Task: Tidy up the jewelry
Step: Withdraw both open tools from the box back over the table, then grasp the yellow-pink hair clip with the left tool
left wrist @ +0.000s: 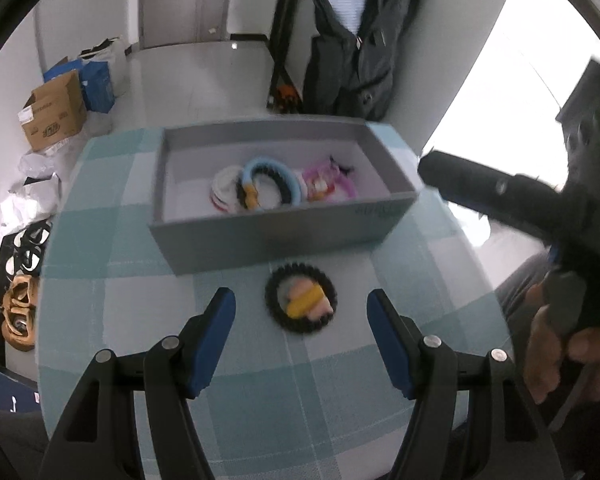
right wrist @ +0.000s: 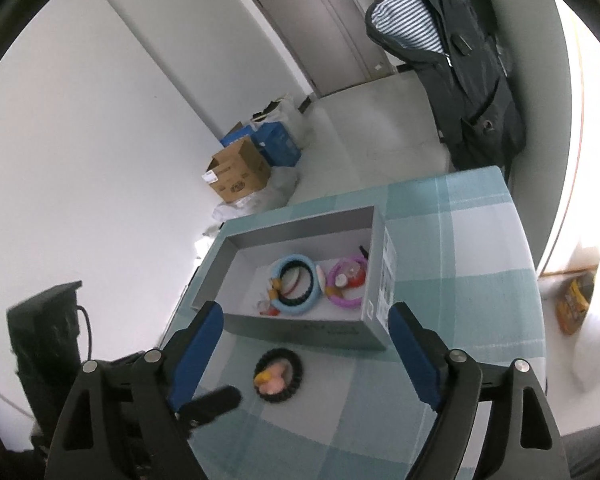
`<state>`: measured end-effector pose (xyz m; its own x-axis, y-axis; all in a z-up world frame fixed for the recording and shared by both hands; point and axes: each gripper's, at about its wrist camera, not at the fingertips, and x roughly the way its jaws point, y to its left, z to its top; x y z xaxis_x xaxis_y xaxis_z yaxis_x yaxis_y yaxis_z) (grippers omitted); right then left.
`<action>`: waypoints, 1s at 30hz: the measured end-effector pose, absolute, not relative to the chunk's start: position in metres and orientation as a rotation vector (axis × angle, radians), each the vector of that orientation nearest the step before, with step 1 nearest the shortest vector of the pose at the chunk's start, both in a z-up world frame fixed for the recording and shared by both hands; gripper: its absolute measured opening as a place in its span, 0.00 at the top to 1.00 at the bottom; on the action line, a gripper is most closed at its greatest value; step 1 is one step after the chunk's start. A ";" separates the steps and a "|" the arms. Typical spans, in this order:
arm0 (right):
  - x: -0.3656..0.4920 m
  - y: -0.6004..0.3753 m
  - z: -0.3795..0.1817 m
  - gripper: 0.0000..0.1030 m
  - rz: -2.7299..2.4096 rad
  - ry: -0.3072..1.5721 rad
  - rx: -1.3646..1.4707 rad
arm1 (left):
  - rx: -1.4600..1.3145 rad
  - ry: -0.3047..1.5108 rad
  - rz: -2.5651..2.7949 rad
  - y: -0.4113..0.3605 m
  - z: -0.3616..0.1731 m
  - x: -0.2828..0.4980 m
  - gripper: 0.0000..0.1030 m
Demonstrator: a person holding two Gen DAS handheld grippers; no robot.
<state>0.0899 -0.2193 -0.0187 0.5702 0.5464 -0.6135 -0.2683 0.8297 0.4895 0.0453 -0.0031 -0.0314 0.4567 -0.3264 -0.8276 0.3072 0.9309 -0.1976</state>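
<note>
Left gripper (left wrist: 302, 312): jaws apart, empty, above the checked tablecloth (left wrist: 140, 304).
Right gripper (right wrist: 306, 324): jaws apart, empty.
Black beaded bracelet (left wrist: 301, 303): on the cloth, just before the grey box (left wrist: 260, 232).
Box contents: blue ring (left wrist: 270, 184), pink ring (left wrist: 332, 182).

bright daylight from right | blown-out glare | motion blur | fisheye-bent edges
</note>
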 end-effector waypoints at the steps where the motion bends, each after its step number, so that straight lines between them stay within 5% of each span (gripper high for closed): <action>1: 0.090 -0.220 -0.019 0.17 0.488 0.837 0.362 | -0.005 1.031 -0.384 -0.006 -0.034 0.044 0.38; 15: 0.088 -0.220 -0.023 0.16 0.481 0.853 0.355 | 0.072 1.036 -0.381 -0.018 -0.041 0.049 0.40; 20: 0.089 -0.221 -0.023 0.16 0.480 0.855 0.358 | 0.113 1.052 -0.383 -0.025 -0.048 0.048 0.65; 24: 0.089 -0.221 -0.024 0.16 0.482 0.858 0.358 | 0.128 1.047 -0.375 -0.027 -0.048 0.046 0.67; 26: 0.089 -0.221 -0.024 0.16 0.481 0.858 0.358 | 0.132 1.053 -0.371 -0.027 -0.049 0.047 0.78; 30: 0.089 -0.221 -0.025 0.16 0.480 0.858 0.358 | 0.116 1.063 -0.381 -0.027 -0.049 0.050 0.78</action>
<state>0.0887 -0.2210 -0.0247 0.5592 0.5370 -0.6317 -0.2565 0.8366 0.4841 0.0495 -0.0270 -0.0486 0.4276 -0.2492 -0.8690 0.3598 0.9288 -0.0893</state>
